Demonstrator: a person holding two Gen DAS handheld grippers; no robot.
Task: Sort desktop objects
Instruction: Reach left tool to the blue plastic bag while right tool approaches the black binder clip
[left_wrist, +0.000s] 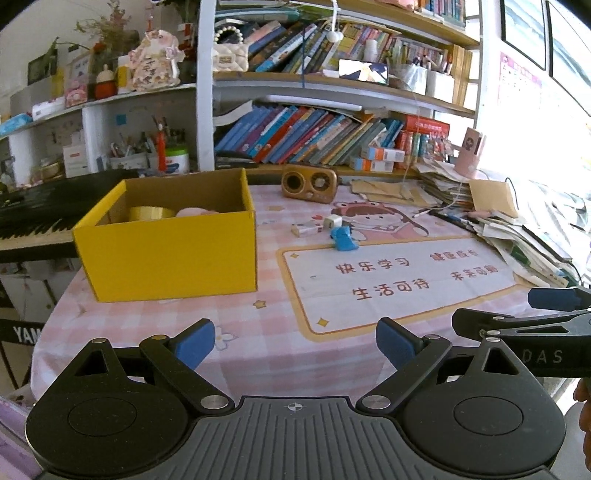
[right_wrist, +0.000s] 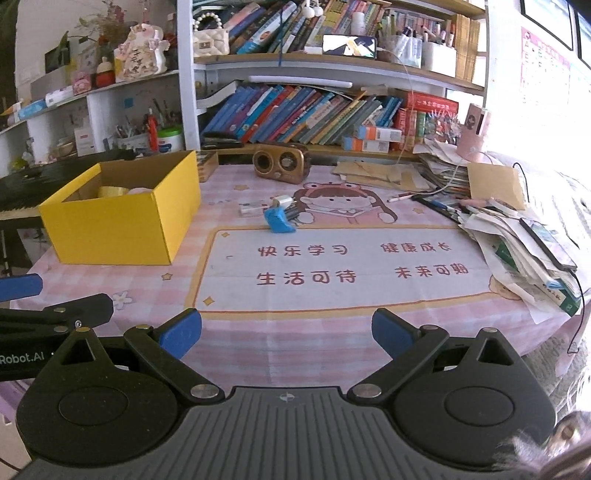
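A yellow cardboard box (left_wrist: 166, 254) (right_wrist: 122, 225) stands at the table's left, holding a roll of yellow tape (left_wrist: 151, 213) (right_wrist: 112, 191) and a pink item (left_wrist: 192, 212). Mid-table lie a blue toy (left_wrist: 344, 238) (right_wrist: 279, 220), a white charger cube (left_wrist: 332, 222) (right_wrist: 282, 202) and a flat white stick-like item (left_wrist: 306, 229) (right_wrist: 251, 209). My left gripper (left_wrist: 295, 345) hovers open over the near table edge, nothing between its blue pads. My right gripper (right_wrist: 286, 336) is likewise open and empty, beside the left one.
A brown retro speaker (left_wrist: 309, 183) (right_wrist: 280, 162) sits at the back. Heaped papers and pens (left_wrist: 517, 229) (right_wrist: 517, 236) crowd the right side. Bookshelves (left_wrist: 314, 136) rise behind. A piano keyboard (left_wrist: 33, 218) stands left of the pink checked table mat (left_wrist: 399, 273).
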